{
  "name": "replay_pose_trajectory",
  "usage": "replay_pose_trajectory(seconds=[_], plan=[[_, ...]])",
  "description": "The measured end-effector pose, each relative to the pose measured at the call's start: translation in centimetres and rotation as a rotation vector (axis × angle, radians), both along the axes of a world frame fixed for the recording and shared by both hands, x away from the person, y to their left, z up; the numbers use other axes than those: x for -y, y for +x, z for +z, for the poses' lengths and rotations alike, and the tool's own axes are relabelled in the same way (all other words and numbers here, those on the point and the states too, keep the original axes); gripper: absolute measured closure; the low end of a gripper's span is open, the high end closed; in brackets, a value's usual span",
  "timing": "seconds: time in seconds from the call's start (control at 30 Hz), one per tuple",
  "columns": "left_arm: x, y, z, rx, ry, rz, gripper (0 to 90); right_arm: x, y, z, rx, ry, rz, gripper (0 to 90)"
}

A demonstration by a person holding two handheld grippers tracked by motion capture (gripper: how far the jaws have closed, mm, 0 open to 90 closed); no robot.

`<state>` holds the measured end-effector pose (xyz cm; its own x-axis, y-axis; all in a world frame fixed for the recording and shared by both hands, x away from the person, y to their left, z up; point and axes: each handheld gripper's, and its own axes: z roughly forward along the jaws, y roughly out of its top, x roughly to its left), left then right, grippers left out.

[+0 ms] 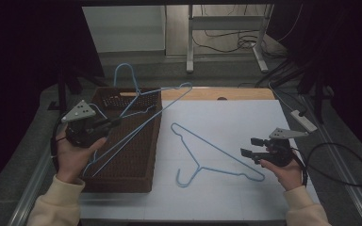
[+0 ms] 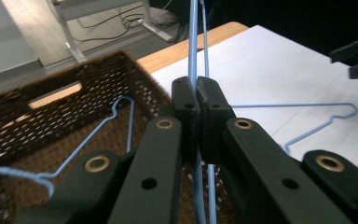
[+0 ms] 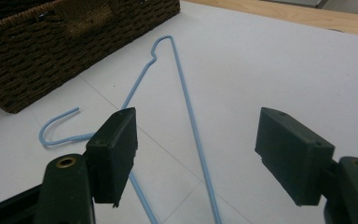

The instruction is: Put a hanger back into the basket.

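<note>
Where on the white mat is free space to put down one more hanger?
Bare mat lies beyond the flat hanger, toward the wooden edge. A narrower strip runs along the near edge. The basket is crowded: one hanger inside, another clamped over it.

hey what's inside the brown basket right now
In the basket lies one blue hanger, hook sticking out over the far rim. The left gripper holds a second hanger over it. The near wall hides part of the floor.
</note>
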<state>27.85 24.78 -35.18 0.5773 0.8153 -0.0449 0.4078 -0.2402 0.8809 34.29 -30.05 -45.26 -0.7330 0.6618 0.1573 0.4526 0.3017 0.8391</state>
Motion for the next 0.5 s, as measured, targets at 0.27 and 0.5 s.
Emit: replay_pose_trajectory(seconds=[0.27, 0.5], plan=[[-2.7, -0.5, -1.0, -0.014, 0.019, 0.08, 87.9, -0.1, -0.1, -0.6, -0.024, -0.017, 0.013, 28.6], [-4.9, -1.2, -2.0, -0.029, 0.018, 0.126, 87.9, -0.1, -0.1, -0.7, -0.032, -0.02, 0.02, 28.6]])
